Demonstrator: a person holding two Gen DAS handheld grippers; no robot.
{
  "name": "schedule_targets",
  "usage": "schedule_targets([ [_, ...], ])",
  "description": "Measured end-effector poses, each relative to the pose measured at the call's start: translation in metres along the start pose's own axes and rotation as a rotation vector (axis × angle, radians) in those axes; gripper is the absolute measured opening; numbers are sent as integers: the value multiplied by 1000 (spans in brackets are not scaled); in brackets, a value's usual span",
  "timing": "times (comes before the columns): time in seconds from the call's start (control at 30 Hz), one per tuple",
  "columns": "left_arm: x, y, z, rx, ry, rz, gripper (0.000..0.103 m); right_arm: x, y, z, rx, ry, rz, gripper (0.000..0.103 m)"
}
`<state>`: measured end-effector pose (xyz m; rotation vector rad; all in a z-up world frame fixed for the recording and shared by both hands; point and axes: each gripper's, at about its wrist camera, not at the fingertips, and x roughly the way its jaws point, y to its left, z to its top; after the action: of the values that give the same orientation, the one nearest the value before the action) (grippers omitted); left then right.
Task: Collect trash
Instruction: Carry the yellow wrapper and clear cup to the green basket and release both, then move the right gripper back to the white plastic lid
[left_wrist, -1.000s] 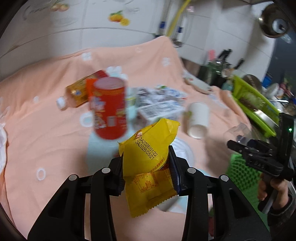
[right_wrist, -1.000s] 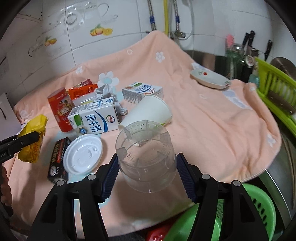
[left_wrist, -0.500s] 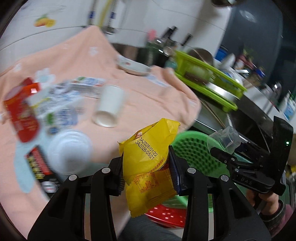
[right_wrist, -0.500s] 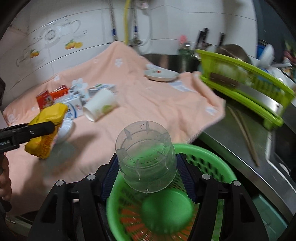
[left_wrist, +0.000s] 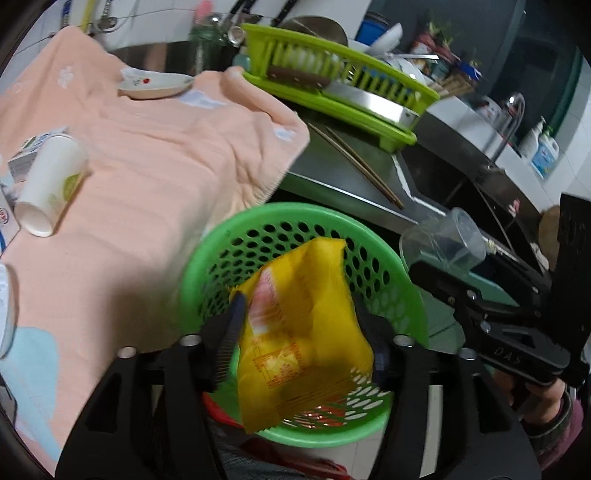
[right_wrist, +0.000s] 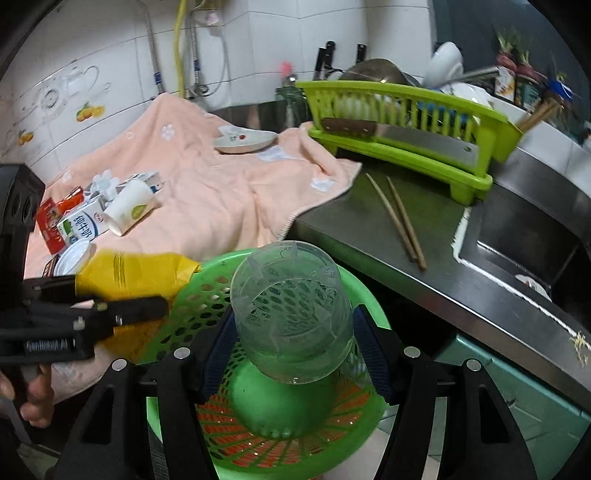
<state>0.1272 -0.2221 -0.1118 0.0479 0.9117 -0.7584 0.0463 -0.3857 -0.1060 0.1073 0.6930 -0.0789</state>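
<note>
My left gripper stands over a green perforated basket with its jaws spread; a yellow snack wrapper, blurred, sits loose between them. The wrapper and left gripper also show in the right wrist view. My right gripper is shut on a clear plastic cup, held mouth-down over the same basket. The cup shows at the right of the left wrist view.
On the peach towel lie a white paper cup, milk cartons, a red box and a white lid. A plate, a green dish rack, chopsticks and a sink lie beyond.
Both grippers swung right from the towel to above the green basket. The left jaws have opened and the yellow wrapper has come loose. The right gripper still holds the cup.
</note>
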Motion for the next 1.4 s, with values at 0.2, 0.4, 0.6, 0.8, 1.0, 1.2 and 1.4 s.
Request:
schedule_targets([
  [0.2, -3, -3, -4, 21, -6, 9, 77, 2, -4, -1, 13, 6, 8, 61],
  [0.4, -27, 17, -7, -20, -42, 35, 79, 10, 9, -2, 8, 19, 33, 62],
  [0.6, -55, 42, -12, -77, -90, 77, 80, 21, 27, -2, -16, 38, 57, 62],
  [0.8, -81, 65, -22, -116, -133, 133, 81, 31, 41, 1, -31, 45, 69, 66],
  [1.0, -104, 92, -32, -171, -175, 191, 82, 32, 58, 7, -69, 43, 85, 67],
  [1.2, -131, 127, -42, -251, -217, 256, 82, 34, 79, 16, -103, 35, 118, 71],
  [1.4, -158, 163, -54, -321, -260, 372, 82, 38, 109, 29, -142, 29, 170, 73],
])
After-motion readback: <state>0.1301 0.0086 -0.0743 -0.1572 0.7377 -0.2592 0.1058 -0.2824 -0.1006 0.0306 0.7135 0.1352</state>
